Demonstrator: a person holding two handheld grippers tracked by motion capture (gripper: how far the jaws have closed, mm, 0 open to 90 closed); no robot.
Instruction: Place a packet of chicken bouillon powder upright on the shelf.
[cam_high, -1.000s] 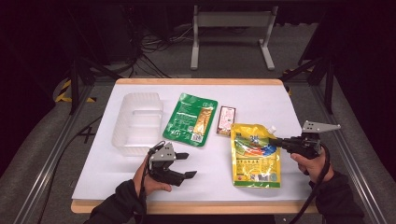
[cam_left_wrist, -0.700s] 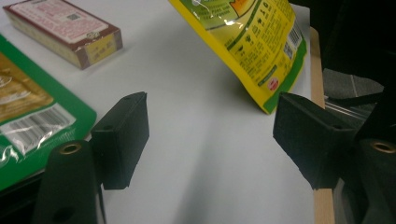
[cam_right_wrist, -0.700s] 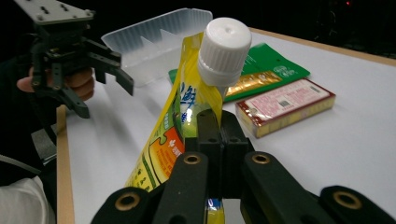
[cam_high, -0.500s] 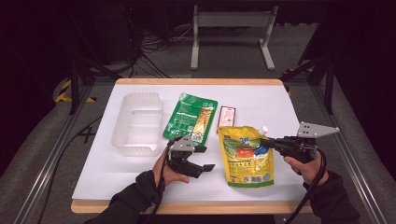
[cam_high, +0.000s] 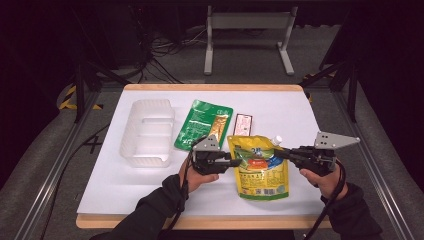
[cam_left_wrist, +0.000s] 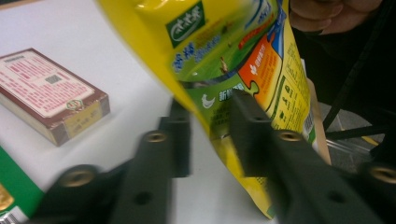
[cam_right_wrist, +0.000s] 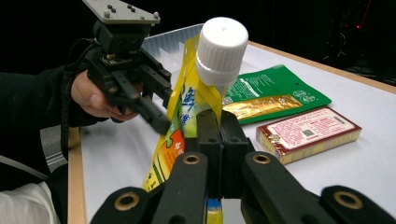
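A white table (cam_high: 150, 185) is set in a dark room. The yellow pouch (cam_high: 261, 167) is held at the table's near middle, between the two grippers. Its corner below the white cap (cam_right_wrist: 222, 44) is pinched by the tightly closed right gripper (cam_high: 278, 153). Its other edge sits between the jaws of the left gripper (cam_high: 235, 162), which have just been closing on it. A green packet (cam_high: 202, 123), a small box (cam_high: 242, 124) and a clear tray (cam_high: 146, 132) are seen behind.
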